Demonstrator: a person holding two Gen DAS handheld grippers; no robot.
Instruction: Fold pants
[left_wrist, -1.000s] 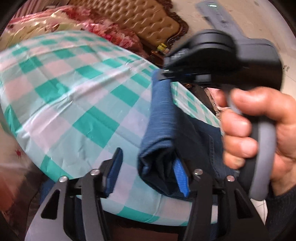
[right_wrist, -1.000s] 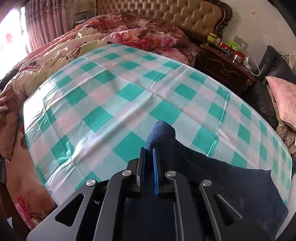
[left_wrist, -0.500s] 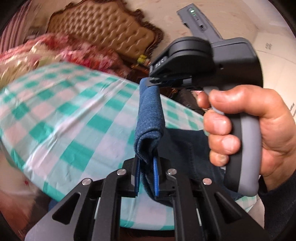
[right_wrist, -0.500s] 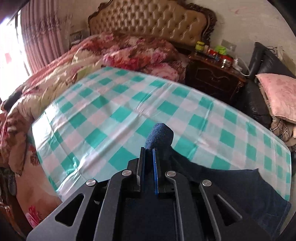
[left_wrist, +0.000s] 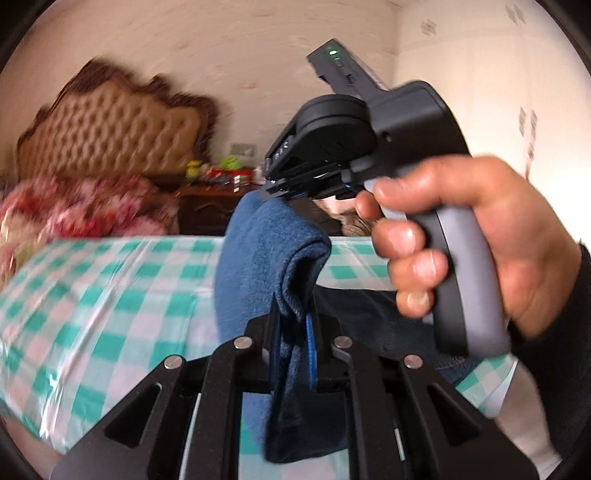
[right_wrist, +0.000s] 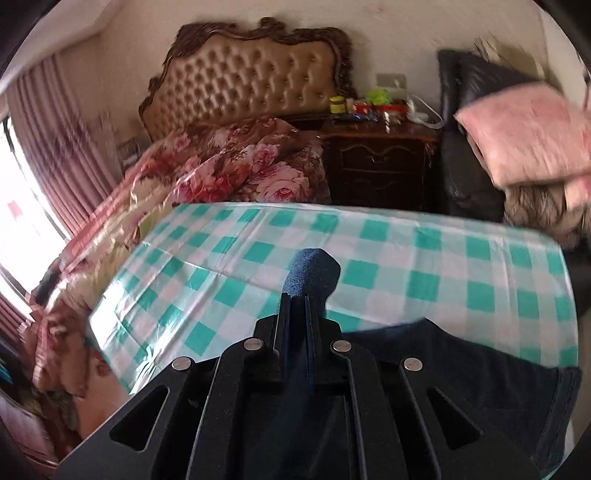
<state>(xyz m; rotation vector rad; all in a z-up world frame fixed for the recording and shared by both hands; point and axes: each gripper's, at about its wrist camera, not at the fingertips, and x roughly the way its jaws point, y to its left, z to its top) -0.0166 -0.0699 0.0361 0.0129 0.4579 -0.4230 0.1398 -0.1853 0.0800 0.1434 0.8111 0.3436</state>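
Pants (left_wrist: 258, 258) of dark blue denim hang lifted, one bunched edge clenched in the left claw (left_wrist: 291, 332) and right claw (right_wrist: 297, 314) above the green-checked tabletop (right_wrist: 406, 258), so the fold looks barely begun, laying-over and flattening remaining.

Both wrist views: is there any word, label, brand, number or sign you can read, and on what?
None reads cleanly.
Right gripper body, left wrist view: pale raised marks on its side, too blurred to read.
Nightstand, right wrist view: jars and packets on top carry labels, too small and blurred.
Pants and checked tablecloth: no text visible.
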